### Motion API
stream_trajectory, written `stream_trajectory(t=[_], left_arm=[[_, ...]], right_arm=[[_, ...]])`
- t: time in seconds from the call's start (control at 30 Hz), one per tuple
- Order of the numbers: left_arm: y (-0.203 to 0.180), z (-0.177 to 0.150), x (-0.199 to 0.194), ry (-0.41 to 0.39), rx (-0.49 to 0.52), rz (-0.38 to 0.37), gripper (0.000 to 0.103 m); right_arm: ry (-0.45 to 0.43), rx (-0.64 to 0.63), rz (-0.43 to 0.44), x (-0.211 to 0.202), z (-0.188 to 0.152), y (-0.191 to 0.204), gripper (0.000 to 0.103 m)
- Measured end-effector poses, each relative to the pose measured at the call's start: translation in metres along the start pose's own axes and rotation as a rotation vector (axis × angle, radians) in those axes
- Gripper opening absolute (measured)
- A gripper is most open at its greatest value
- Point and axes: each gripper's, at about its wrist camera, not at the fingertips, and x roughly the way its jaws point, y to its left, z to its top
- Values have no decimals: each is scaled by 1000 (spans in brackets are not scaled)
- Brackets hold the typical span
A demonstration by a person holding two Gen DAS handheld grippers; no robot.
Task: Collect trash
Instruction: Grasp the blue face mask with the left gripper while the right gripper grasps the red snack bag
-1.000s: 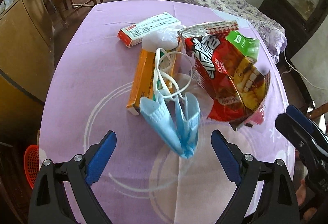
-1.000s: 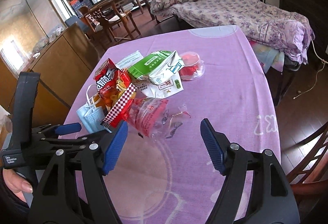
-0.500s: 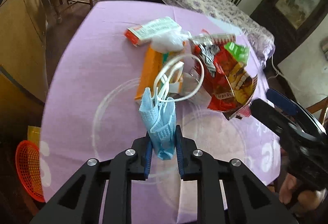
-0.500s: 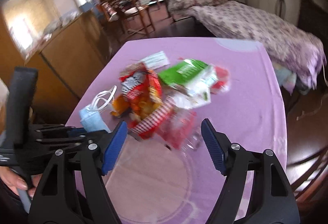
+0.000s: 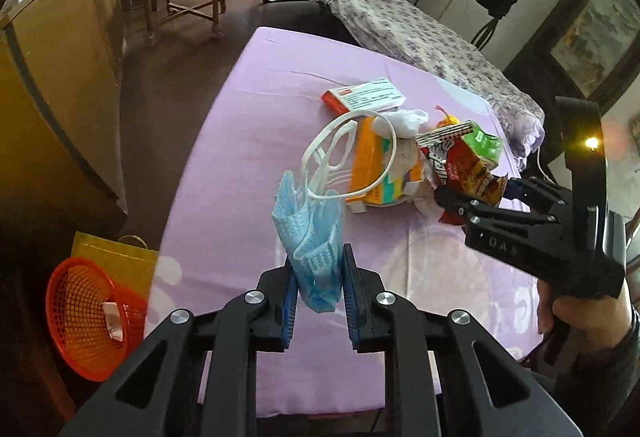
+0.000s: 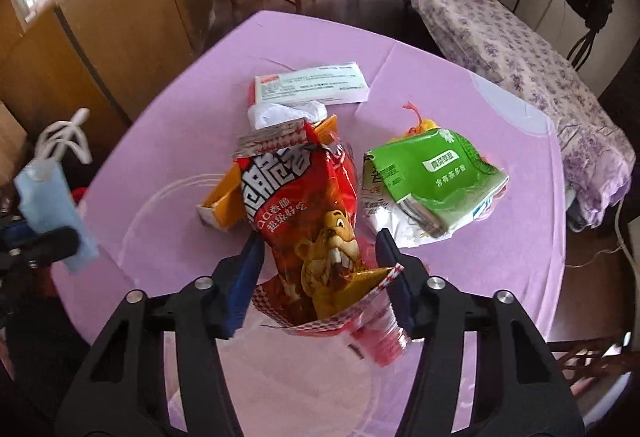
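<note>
My left gripper [image 5: 319, 279] is shut on a blue face mask [image 5: 310, 233] and holds it above the purple table [image 5: 248, 125]; its white ear loops [image 5: 344, 153] stick up. My right gripper [image 6: 320, 257] is shut on a red snack bag [image 6: 316, 213], which stands up between the fingers. On the table lie an orange box [image 5: 370, 165], a white and red medicine box [image 6: 310, 83], a white plastic wad [image 6: 284, 113] and a green wet-wipe pack [image 6: 436, 169]. The mask also shows at the left of the right wrist view [image 6: 52, 209].
A red mesh basket [image 5: 86, 311] with a scrap inside stands on the floor left of the table, beside a yellow bag [image 5: 116, 257]. A wooden cabinet [image 5: 52, 89] stands on the left, chairs and a bed [image 5: 420, 25] behind.
My left gripper closed on the mask and raised it off the table. My right gripper moved in, closed on the red snack bag and lifted it.
</note>
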Motion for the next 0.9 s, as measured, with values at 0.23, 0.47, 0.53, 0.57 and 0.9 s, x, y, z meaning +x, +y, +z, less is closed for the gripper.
stream_trajectory(t=[0.23, 0.47, 0.53, 0.57, 0.9], left_arm=[[10, -3, -3, 2, -28, -14, 20], [17, -5, -14, -22, -46, -22, 20], [20, -6, -19, -31, -52, -26, 20], [21, -6, -21, -35, -54, -28, 20], [56, -12, -66, -127, -132, -17, 20]], right_arm=[[0, -16, -7, -9, -2, 4, 32], [-79, 29, 34, -43, -8, 0, 32], [-97, 30, 44, -54, -9, 3, 32], [-108, 29, 50, -60, -9, 5, 32], [-206, -56, 187, -118, -1, 54, 32]])
